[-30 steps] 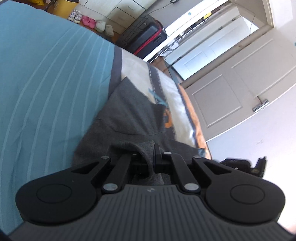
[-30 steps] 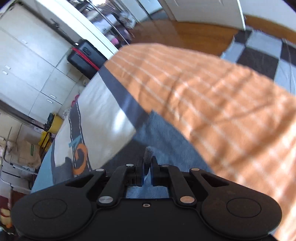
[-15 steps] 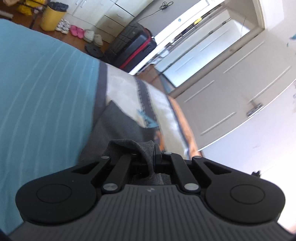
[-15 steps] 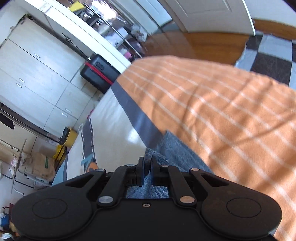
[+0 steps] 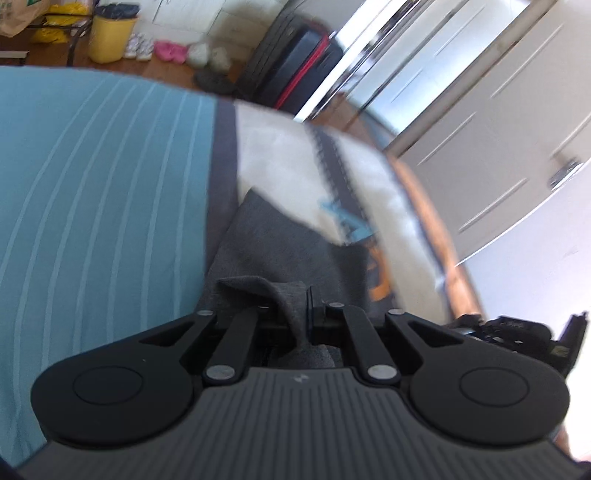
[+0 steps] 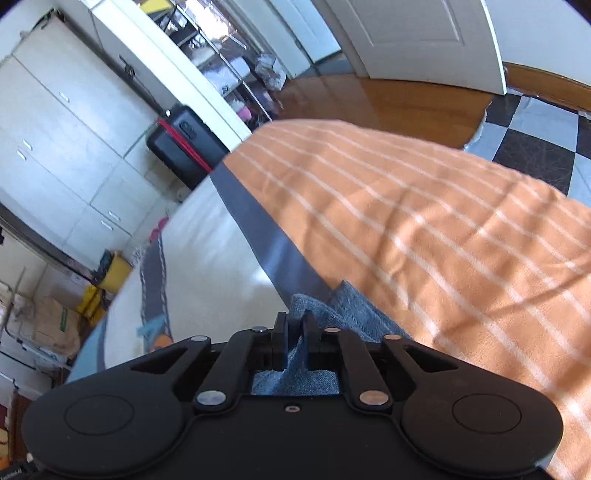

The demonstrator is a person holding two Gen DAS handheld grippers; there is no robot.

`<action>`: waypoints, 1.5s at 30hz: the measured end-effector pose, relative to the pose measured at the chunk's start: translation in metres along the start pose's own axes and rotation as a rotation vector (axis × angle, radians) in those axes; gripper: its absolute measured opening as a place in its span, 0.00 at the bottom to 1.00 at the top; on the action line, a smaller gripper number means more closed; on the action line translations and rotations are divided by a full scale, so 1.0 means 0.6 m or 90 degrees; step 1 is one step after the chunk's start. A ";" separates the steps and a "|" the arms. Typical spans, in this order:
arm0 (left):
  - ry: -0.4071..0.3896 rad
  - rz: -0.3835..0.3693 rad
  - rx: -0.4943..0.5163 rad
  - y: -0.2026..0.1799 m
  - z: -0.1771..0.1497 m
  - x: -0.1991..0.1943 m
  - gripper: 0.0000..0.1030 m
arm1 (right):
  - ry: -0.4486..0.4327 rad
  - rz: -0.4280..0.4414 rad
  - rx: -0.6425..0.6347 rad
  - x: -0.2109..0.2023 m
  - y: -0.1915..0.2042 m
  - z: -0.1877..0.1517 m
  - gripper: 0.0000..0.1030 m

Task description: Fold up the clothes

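A dark grey garment [image 5: 280, 236] lies on the bed, its far corner on the white part of the cover. My left gripper [image 5: 301, 295] is shut on a bunched edge of it, the cloth draped over the left finger. In the right wrist view the same garment looks blue-grey [image 6: 351, 306]. My right gripper [image 6: 294, 323] is shut on its edge, cloth pinched between the jaws. The right gripper's body shows at the lower right of the left wrist view [image 5: 517, 332].
The bed cover has a teal striped part [image 5: 92, 203], a white middle [image 6: 207, 240] and an orange striped part [image 6: 424, 221]. A black suitcase [image 5: 295, 77] stands beyond the bed's far end. White cupboards [image 6: 74, 140], a door [image 6: 417, 33] and a yellow bin [image 5: 110, 37] surround it.
Both grippers keep their hold on the garment and have moved with it. The views have tilted up, showing more of the room. Less of the garment shows ahead of the right gripper.
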State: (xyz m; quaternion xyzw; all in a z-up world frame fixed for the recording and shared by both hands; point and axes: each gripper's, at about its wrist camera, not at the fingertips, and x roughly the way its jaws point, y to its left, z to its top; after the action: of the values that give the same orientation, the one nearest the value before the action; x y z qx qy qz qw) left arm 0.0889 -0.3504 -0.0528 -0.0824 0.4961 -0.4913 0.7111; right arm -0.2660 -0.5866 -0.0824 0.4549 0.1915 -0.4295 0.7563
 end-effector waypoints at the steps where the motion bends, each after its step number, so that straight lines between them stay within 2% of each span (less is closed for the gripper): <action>1: 0.009 0.005 -0.006 0.003 -0.001 0.007 0.22 | 0.013 -0.001 -0.011 0.010 -0.002 -0.003 0.17; 2: 0.017 0.011 -0.012 0.005 -0.002 0.014 0.35 | 0.026 -0.002 -0.023 0.020 -0.004 -0.006 0.18; 5: 0.027 0.012 -0.034 0.017 -0.009 0.021 0.37 | 0.014 0.002 -0.082 0.015 0.009 -0.017 0.26; 7: 0.010 0.003 -0.043 0.023 -0.016 0.000 0.39 | 0.001 -0.012 -0.116 0.001 0.023 -0.016 0.37; 9: -0.009 -0.012 -0.040 0.024 -0.017 -0.028 0.40 | -0.057 -0.055 -0.163 -0.032 0.046 -0.018 0.41; 11: -0.028 -0.018 -0.035 0.025 -0.019 -0.057 0.46 | -0.123 -0.108 -0.225 -0.068 0.074 -0.021 0.56; 12: -0.037 -0.020 -0.034 0.027 -0.021 -0.070 0.47 | -0.134 -0.128 -0.250 -0.080 0.090 -0.026 0.64; 13: -0.043 -0.022 -0.033 0.029 -0.023 -0.082 0.47 | -0.144 -0.148 -0.274 -0.090 0.106 -0.031 0.65; 15: -0.043 -0.031 -0.042 0.038 -0.031 -0.091 0.47 | -0.128 -0.091 -0.332 -0.102 0.137 -0.052 0.65; 17: -0.046 -0.046 -0.063 0.051 -0.041 -0.094 0.47 | -0.117 -0.055 -0.423 -0.108 0.173 -0.084 0.65; 19: -0.042 -0.065 -0.103 0.069 -0.050 -0.083 0.47 | -0.140 -0.050 -0.534 -0.115 0.205 -0.124 0.65; 21: -0.031 -0.079 -0.129 0.081 -0.057 -0.068 0.47 | -0.140 0.024 -0.619 -0.121 0.223 -0.156 0.65; 23: -0.023 -0.075 -0.126 0.084 -0.062 -0.057 0.47 | -0.103 0.123 -0.686 -0.128 0.242 -0.190 0.65; 25: -0.027 -0.070 -0.110 0.082 -0.062 -0.051 0.46 | -0.068 0.180 -0.782 -0.125 0.260 -0.237 0.64; 28: -0.031 -0.086 -0.098 0.080 -0.060 -0.046 0.46 | -0.050 0.198 -0.936 -0.120 0.283 -0.316 0.57; 31: -0.023 -0.085 -0.090 0.079 -0.060 -0.037 0.46 | -0.051 0.192 -0.968 -0.099 0.300 -0.332 0.57; 34: -0.017 -0.062 -0.073 0.078 -0.061 -0.034 0.46 | -0.051 0.185 -0.999 -0.073 0.317 -0.344 0.54; 35: -0.017 -0.051 -0.065 0.078 -0.061 -0.035 0.46 | -0.051 0.180 -1.009 -0.061 0.322 -0.346 0.46; 36: -0.023 -0.037 -0.053 0.076 -0.062 -0.038 0.46 | -0.042 0.180 -1.008 -0.054 0.328 -0.343 0.10; 37: -0.033 -0.028 -0.040 0.072 -0.063 -0.042 0.46 | -0.035 0.198 -0.978 -0.052 0.332 -0.329 0.05; 40: -0.056 -0.026 -0.007 0.062 -0.059 -0.049 0.46 | -0.023 0.235 -0.849 -0.046 0.342 -0.268 0.05; 42: -0.070 -0.013 0.015 0.057 -0.055 -0.052 0.46 | 0.009 0.224 -0.750 -0.023 0.325 -0.237 0.05; 45: -0.063 0.019 0.040 0.052 -0.055 -0.042 0.48 | 0.056 0.205 -0.601 0.012 0.299 -0.191 0.05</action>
State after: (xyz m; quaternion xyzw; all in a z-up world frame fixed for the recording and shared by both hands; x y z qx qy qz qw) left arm 0.0819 -0.3028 -0.0723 -0.0765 0.4458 -0.4915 0.7442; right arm -0.1027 -0.4535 -0.0522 0.1045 0.3238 -0.1542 0.9276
